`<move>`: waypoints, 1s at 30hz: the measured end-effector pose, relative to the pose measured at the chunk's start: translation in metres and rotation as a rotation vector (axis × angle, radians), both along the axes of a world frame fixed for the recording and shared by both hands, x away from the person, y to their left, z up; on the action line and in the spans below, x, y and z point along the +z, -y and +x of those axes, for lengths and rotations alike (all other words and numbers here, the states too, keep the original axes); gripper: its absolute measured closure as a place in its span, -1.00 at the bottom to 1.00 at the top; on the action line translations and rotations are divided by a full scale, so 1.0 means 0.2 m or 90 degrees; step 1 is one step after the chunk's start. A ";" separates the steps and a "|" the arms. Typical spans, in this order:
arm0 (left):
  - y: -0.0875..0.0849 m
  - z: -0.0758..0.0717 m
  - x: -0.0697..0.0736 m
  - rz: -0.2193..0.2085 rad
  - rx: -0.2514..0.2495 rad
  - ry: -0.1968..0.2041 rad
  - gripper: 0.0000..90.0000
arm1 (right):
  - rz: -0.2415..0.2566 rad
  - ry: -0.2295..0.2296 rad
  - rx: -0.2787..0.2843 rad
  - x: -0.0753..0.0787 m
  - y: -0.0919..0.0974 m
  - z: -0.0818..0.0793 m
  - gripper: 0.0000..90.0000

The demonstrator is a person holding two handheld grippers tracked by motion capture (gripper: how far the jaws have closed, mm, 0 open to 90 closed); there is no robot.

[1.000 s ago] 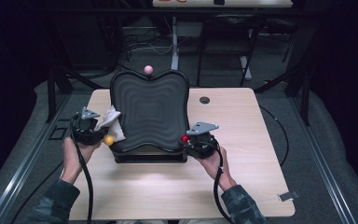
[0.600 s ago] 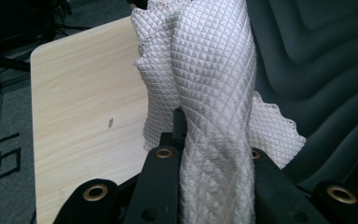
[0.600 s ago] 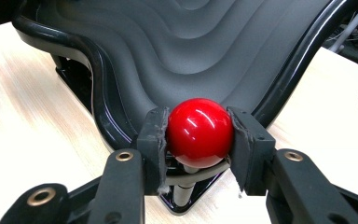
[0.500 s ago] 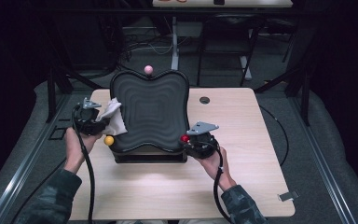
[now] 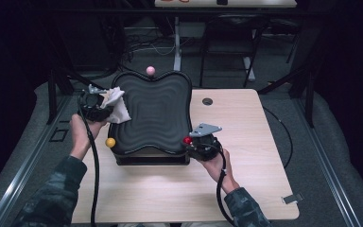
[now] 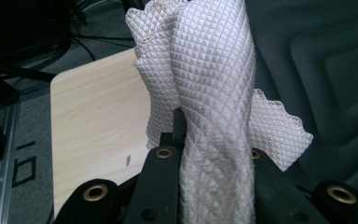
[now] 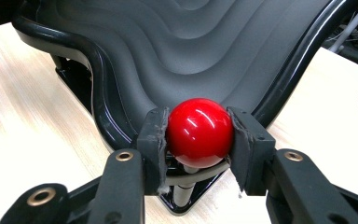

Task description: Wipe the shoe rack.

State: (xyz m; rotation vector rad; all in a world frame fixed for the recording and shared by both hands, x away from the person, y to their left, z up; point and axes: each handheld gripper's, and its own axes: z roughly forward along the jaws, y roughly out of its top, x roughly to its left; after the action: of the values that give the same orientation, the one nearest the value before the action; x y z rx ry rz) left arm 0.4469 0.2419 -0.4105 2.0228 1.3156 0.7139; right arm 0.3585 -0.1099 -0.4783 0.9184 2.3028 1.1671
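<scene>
A black tray with wavy ridges (image 5: 153, 116) stands on a base in the middle of the wooden table (image 5: 246, 123). Coloured knobs stick up at its corners: pink (image 5: 150, 70) at the back, yellow (image 5: 110, 142) at the front left, red (image 5: 187, 140) at the front right. My left gripper (image 5: 105, 105) is shut on a white quilted cloth (image 5: 116, 105) (image 6: 205, 93), held against the tray's back left edge. My right gripper (image 7: 200, 135) is shut on the red knob (image 7: 199, 132), with its pads (image 7: 154, 133) pressing both sides.
A round cable hole (image 5: 207, 101) sits in the table behind the right hand. A small grey clip (image 5: 290, 198) lies at the table's front right corner. Dark frames and cables stand behind the table; metal rails run along both sides.
My left gripper has carried the cloth away from me along the tray's left edge, from near the yellow knob toward the back left corner. The right gripper has kept still on the red knob.
</scene>
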 end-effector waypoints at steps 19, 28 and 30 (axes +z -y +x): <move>0.07 0.26 0.14 -0.001 0.039 0.001 0.88 | -0.001 0.000 0.000 0.00 0.00 0.00 0.34; 0.12 0.38 0.18 -0.006 0.066 0.001 0.87 | 0.000 0.001 0.000 0.00 0.00 0.00 0.34; 0.13 0.40 0.19 -0.004 0.070 0.000 0.87 | 0.000 0.001 0.000 0.00 0.00 0.00 0.34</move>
State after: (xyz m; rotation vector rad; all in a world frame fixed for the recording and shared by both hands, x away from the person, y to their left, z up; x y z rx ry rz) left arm 0.5270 0.2159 -0.3730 1.9583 1.4361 0.7585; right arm 0.3584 -0.1100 -0.4784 0.9184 2.3016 1.1680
